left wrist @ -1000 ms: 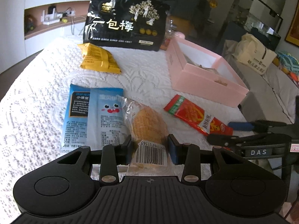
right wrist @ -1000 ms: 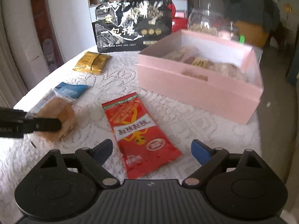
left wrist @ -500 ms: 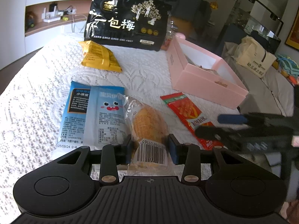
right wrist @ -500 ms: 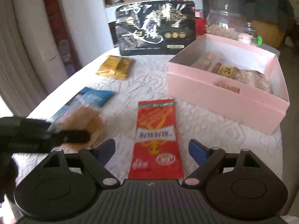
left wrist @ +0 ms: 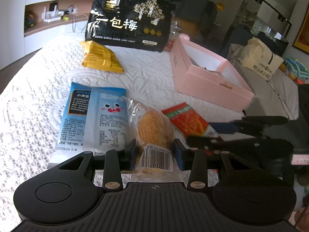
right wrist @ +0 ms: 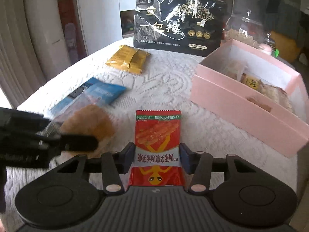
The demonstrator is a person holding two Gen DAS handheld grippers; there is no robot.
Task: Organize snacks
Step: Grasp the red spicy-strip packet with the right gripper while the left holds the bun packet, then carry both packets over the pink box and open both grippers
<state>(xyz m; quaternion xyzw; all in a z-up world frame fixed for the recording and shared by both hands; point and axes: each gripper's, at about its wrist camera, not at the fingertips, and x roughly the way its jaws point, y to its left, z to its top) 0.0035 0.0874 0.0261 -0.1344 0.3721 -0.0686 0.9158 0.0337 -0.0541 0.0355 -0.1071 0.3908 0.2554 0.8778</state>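
Snacks (right wrist: pixel 157 150) — gripped ends hidden, pink box (right wrist: pixel 241 104) cut off

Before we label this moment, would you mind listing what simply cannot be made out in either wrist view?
- Pink box contents: in the left wrist view, its near wall hides almost everything inside.
- Blue packet: in the right wrist view, motion blur makes its print unreadable.
- Red snack packet: in the left wrist view, the right gripper covers its near end.
- Wrapped bread: in the right wrist view, the blurred left gripper covers its near part.
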